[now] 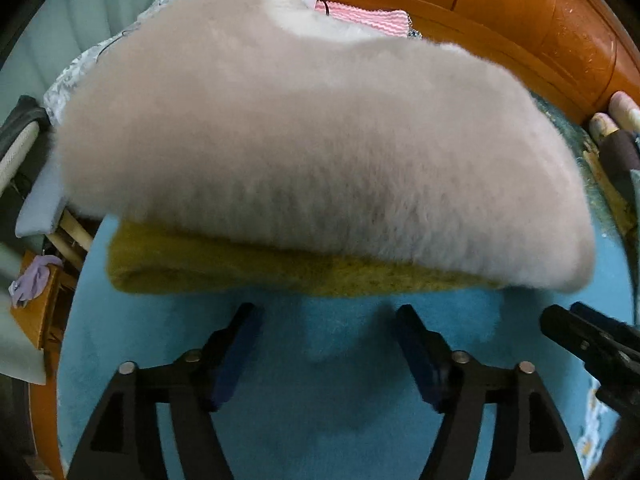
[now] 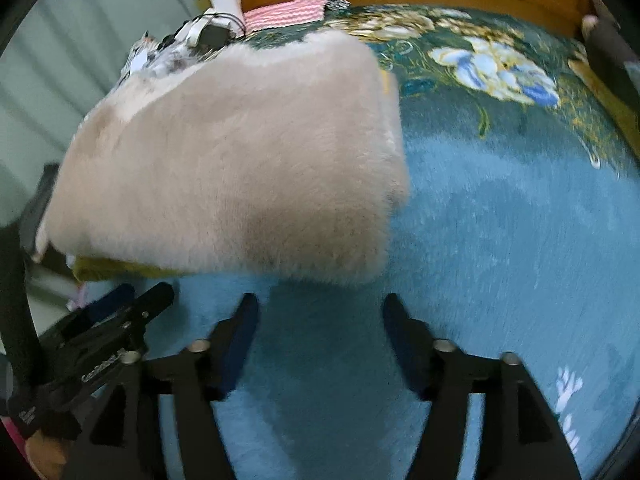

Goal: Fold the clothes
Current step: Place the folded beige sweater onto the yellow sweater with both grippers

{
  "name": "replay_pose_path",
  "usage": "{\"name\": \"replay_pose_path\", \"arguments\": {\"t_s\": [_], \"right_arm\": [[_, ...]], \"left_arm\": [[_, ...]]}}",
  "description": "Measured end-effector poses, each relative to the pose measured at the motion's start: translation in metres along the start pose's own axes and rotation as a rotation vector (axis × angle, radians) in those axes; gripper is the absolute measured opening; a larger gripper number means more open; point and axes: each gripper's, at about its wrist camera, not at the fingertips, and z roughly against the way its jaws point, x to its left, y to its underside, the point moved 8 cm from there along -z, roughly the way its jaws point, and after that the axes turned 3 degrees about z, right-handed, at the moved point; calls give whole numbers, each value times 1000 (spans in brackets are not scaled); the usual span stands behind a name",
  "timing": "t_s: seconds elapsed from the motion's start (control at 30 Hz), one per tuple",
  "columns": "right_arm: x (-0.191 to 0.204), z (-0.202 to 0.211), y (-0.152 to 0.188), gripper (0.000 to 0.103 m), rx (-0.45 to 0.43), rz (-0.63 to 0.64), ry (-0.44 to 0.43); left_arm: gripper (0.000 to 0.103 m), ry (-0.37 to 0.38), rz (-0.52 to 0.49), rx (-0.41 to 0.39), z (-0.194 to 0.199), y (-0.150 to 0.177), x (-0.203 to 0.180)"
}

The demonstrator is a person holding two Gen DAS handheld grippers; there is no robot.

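A folded fluffy beige sweater (image 1: 312, 152) lies on top of a folded mustard-yellow garment (image 1: 224, 268) on the blue plush blanket (image 1: 320, 400). My left gripper (image 1: 326, 312) is open and empty, just in front of the stack's near edge. My right gripper (image 2: 318, 304) is open and empty, in front of the beige sweater's (image 2: 240, 168) right corner. The yellow garment (image 2: 116, 268) peeks out at the lower left there. Each gripper shows in the other's view: the right one (image 1: 592, 340), the left one (image 2: 120, 320).
A pink-and-white zigzag cloth (image 1: 368, 18) and a tangle of cables and paper (image 2: 208, 32) lie behind the stack. An orange wooden headboard (image 1: 500, 8) runs along the back. The blanket has a floral pattern (image 2: 492, 64) at right. Clutter sits off the bed's left edge (image 1: 36, 276).
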Motion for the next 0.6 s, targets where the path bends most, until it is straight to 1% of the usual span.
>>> {"name": "replay_pose_path", "arguments": {"t_s": [0.07,0.13,0.2,0.27,0.3,0.33,0.37,0.5,0.6], "right_arm": [[2,-2,0,70,-12,21,11],[3,-5,1,70,-15,47,32],[4,-8,2,71,-17,71,54],[3,-11,2,71,-29,87,73],[3,-11,3,74,-38,91,80],[2,-12,3,82,-40,94,87],[1,-14,4,85,-40,97,96],[2,-22,7,88,-38,108,107],[5,-24,9,92,-48,123,113]], "left_arm": [[87,-15,-20,-25,-4,0,-5],[98,-33,-39,-52,-7,-1,-10],[103,-66,-42,-71,-12,-2,-12],[103,-79,-19,-85,-15,-3,-11],[103,-82,-9,-89,-15,-4,-11],[103,-88,-7,-93,-16,-4,-12],[103,-96,-9,-97,-16,-4,-12],[103,-109,-6,-108,-16,-4,-15],[103,-120,-2,-111,-16,-5,-16]]}}
